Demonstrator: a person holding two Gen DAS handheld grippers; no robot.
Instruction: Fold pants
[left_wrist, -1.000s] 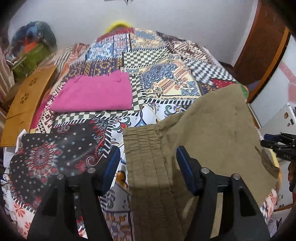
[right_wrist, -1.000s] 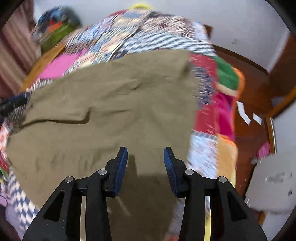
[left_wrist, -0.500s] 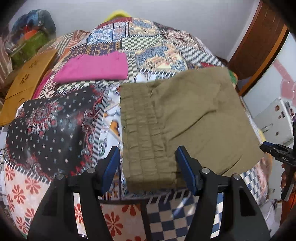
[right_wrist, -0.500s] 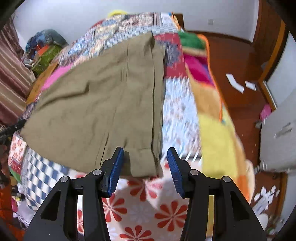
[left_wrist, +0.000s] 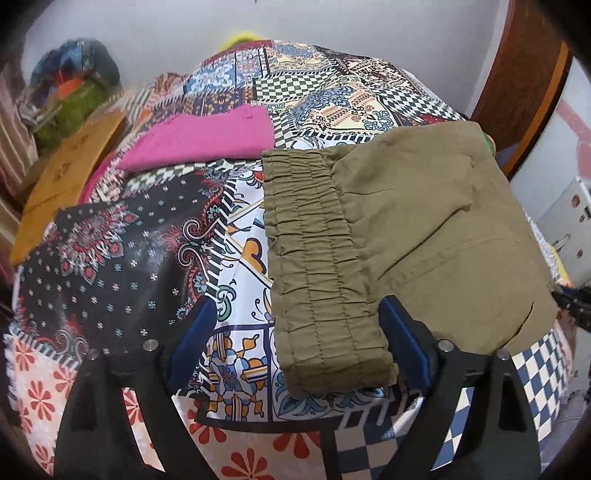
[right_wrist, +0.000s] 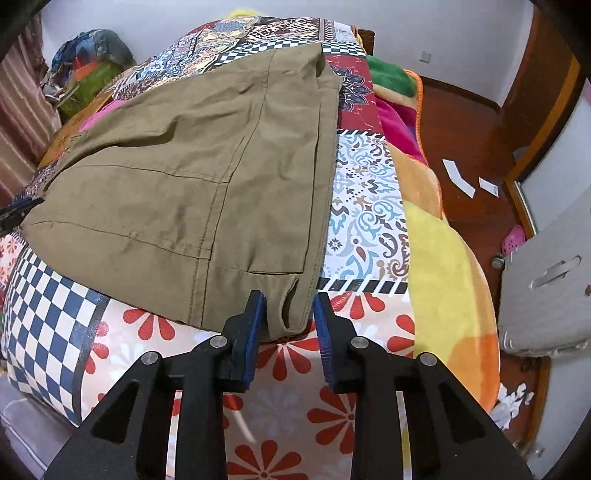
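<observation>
The olive pants (left_wrist: 424, 229) lie folded flat on the patchwork bed cover (left_wrist: 122, 236). In the left wrist view the gathered elastic waistband (left_wrist: 317, 258) runs toward me and its near end sits between the wide-open jaws of my left gripper (left_wrist: 295, 339), untouched on the left side. In the right wrist view the pants (right_wrist: 177, 177) spread to the left. Their near hem corner (right_wrist: 288, 314) lies between the jaws of my right gripper (right_wrist: 288, 325), which stand apart with gaps to the cloth.
A folded pink garment (left_wrist: 207, 136) lies further back on the bed. A pile of clothes (left_wrist: 74, 92) and a wooden board (left_wrist: 66, 173) are at the far left. On the right the bed edge drops to a wooden floor (right_wrist: 472, 147) beside a grey case (right_wrist: 546, 280).
The pants came down from the air onto the bed and now lie flat. Both grippers pulled back toward the near edge, so more of the bed cover shows in front.
</observation>
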